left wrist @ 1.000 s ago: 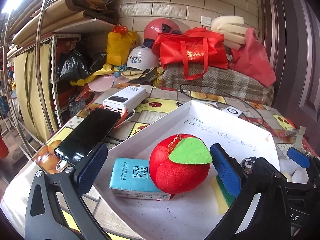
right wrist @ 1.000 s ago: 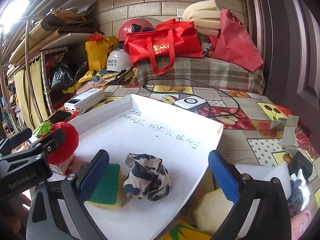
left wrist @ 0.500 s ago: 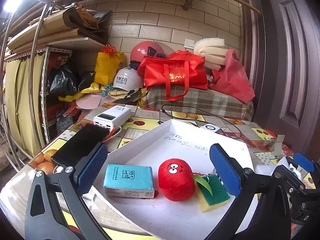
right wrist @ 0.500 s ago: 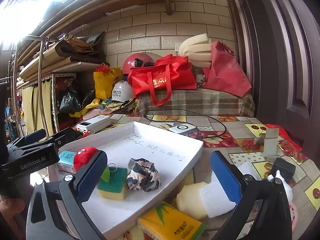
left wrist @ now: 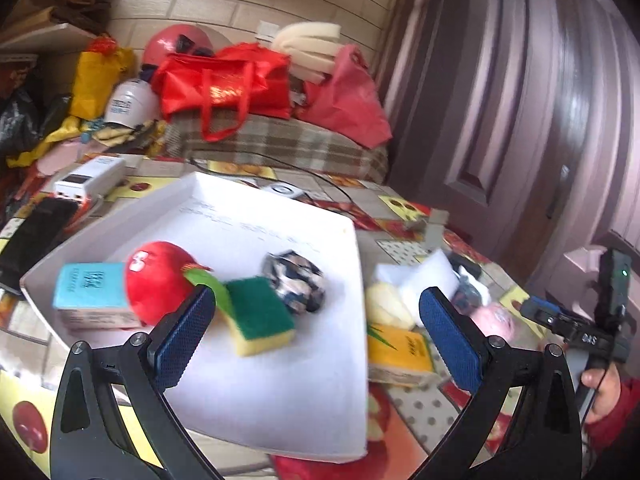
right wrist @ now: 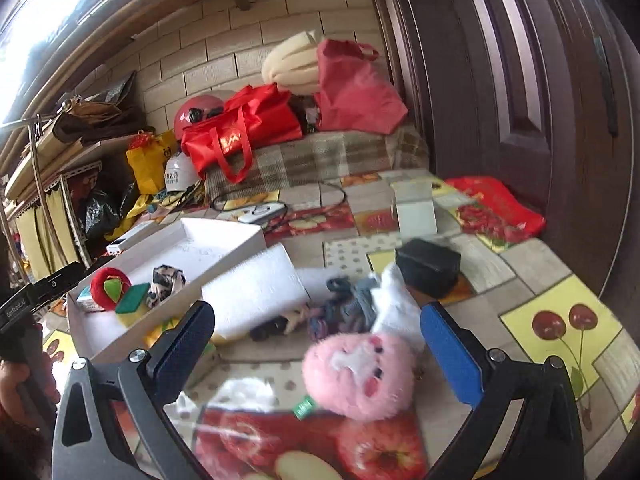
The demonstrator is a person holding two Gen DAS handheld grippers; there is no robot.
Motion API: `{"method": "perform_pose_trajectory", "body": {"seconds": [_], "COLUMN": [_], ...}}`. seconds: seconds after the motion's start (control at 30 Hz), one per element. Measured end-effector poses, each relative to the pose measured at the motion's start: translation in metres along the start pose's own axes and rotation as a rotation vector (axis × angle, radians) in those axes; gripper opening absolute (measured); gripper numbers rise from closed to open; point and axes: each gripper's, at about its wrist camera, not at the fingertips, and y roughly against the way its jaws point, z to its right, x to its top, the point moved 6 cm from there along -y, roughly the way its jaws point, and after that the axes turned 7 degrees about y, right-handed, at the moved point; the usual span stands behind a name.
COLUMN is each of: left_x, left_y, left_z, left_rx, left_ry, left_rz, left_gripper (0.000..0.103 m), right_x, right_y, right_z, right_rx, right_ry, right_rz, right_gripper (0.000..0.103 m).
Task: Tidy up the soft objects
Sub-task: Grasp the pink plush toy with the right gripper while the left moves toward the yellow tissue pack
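While we are sorting: four soft things are lying in the shallow white cardboard tray [left wrist: 352, 248].
Tray: red plush apple [left wrist: 158, 280], green-and-yellow sponge [left wrist: 258, 314], camouflage cloth ball [left wrist: 296, 286], blue tissue pack [left wrist: 90, 292].
Waiting outside: fluffy pink plush toy [right wrist: 358, 376], white foam block [right wrist: 256, 290], beside the tray.
Left gripper [left wrist: 316, 340]: gaping wide, carrying nothing.
Right gripper [right wrist: 316, 350]: gaping wide, empty, hovering over the pink toy.

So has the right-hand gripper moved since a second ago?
Yes. The right gripper swung right, off the white tray, to the pink plush.
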Motion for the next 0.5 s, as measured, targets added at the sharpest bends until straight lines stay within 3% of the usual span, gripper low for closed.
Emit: {"method": "perform_pose_trajectory", "body": {"seconds": [0.1, 0.2, 0.33, 0.5], "left_x": [-0.018, -0.033, -0.044, -0.048], "left_y": [-0.015, -0.029, -0.049, -0.065], "left_z": [0.041, 0.069, 0.081, 0.085], "left_rx": [-0.001, -0.006, 0.023, 0.064], "left_ry": [-0.15, -0.237, -0.247, -0.256], "left_rz": [-0.09, -0.155, -0.231, -0.275], "left_gripper": [0.103, 0.103, 0.103, 0.103], "right_x": [-0.02, -0.03, -0.037, -0.042], "right_y": [-0.002, -0.004, -0.022, -0.051], "right_z": [0.019, 0.026, 0.021, 0.013], "right_rx": [0.041, 0.039, 0.052, 0.046], "right_ry": [-0.004, -0.006, -0.001, 0.009], "right_rz": [-0.144, -0.215, -0.287, -0.378], "right_gripper": [0.103, 0.103, 0.101, 0.082]}}
